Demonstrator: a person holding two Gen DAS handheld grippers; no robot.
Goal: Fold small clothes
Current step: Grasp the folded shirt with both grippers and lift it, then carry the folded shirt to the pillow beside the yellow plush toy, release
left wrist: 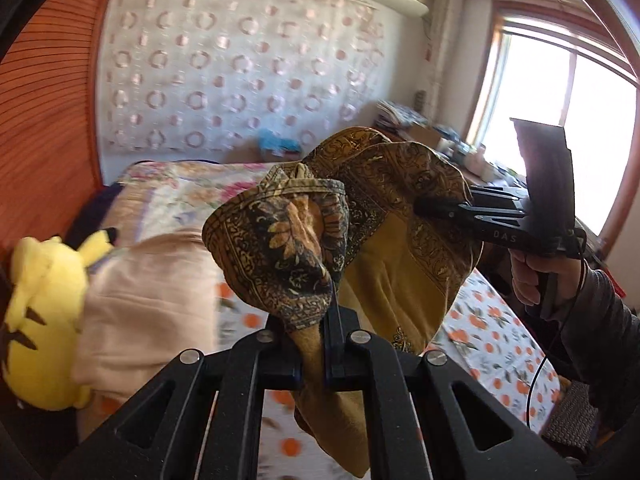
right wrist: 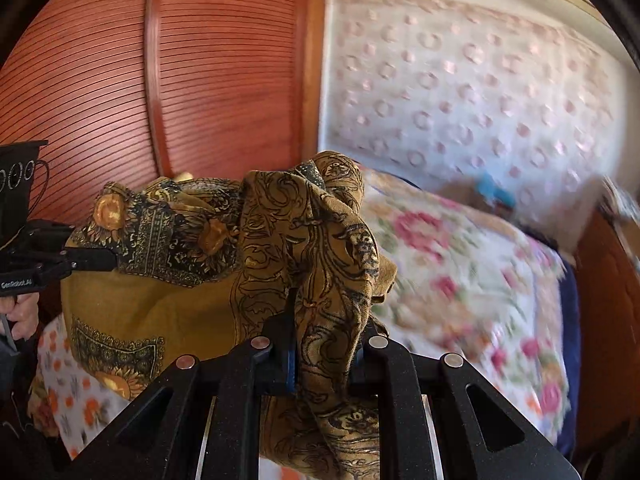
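Fabric is hanging between both tools above the bed (left wrist: 500, 344): the left gripper (left wrist: 310, 328) and right gripper (right wrist: 326, 344) are each pinching the mustard patterned garment (left wrist: 384, 272). Lettering "DAS" is showing on the right gripper's body at the right; "GenRobot.AI" is showing at the left.

The garment (left wrist: 384, 248) was mustard yellow, printed with black scrollwork borders and orange sunflowers on dark bands. Under it, the sheet (left wrist: 492, 344) was white with orange fruit and green leaves. Beyond the garment, a quilt (right wrist: 460, 256) showed pink and red flowers on cream. Left of the garment lay a yellow plush toy (left wrist: 44, 320) with black-tipped ears, against a beige blanket (left wrist: 148, 304).
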